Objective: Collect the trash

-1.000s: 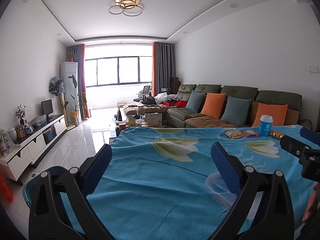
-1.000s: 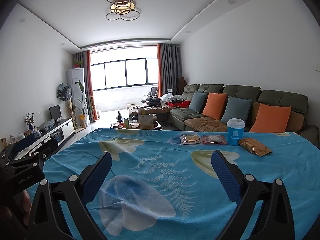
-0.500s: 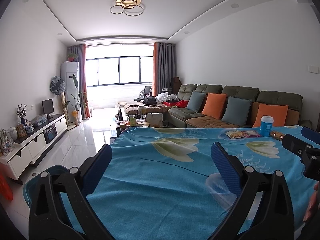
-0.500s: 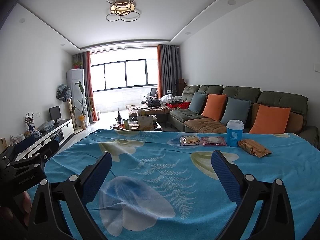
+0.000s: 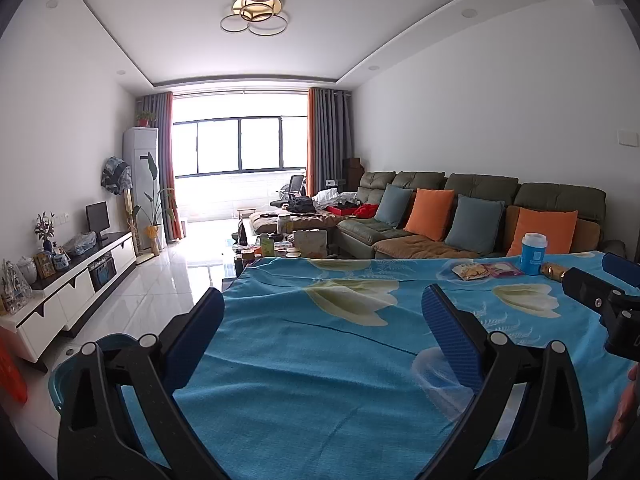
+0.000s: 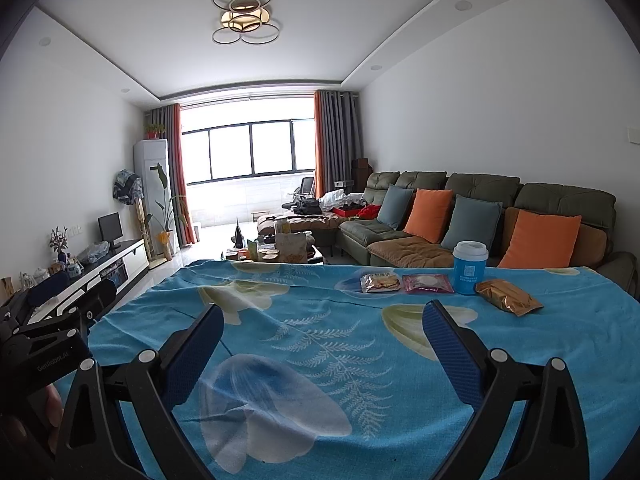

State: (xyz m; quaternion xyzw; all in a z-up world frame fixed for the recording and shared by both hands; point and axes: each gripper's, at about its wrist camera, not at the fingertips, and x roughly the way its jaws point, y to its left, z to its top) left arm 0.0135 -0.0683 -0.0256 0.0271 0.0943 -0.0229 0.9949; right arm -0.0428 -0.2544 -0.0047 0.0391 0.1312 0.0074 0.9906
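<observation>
On the far right of the blue flowered tablecloth lie a brown snack packet, a pink packet, a blue paper cup with a white lid and a gold wrapper. The same cup, packets and gold wrapper show far right in the left wrist view. My right gripper stands open over the cloth, well short of them. My left gripper is open too, nothing between its fingers. A blue bin sits on the floor by the table's left edge.
Beyond the table runs a green sofa with orange and grey cushions. A cluttered coffee table stands ahead, a white TV cabinet along the left wall. White tiled floor lies left of the table. A hand shows at the right edge.
Both views have crept slightly forward toward the far side of the table. Both grippers stay open and hold nothing.
</observation>
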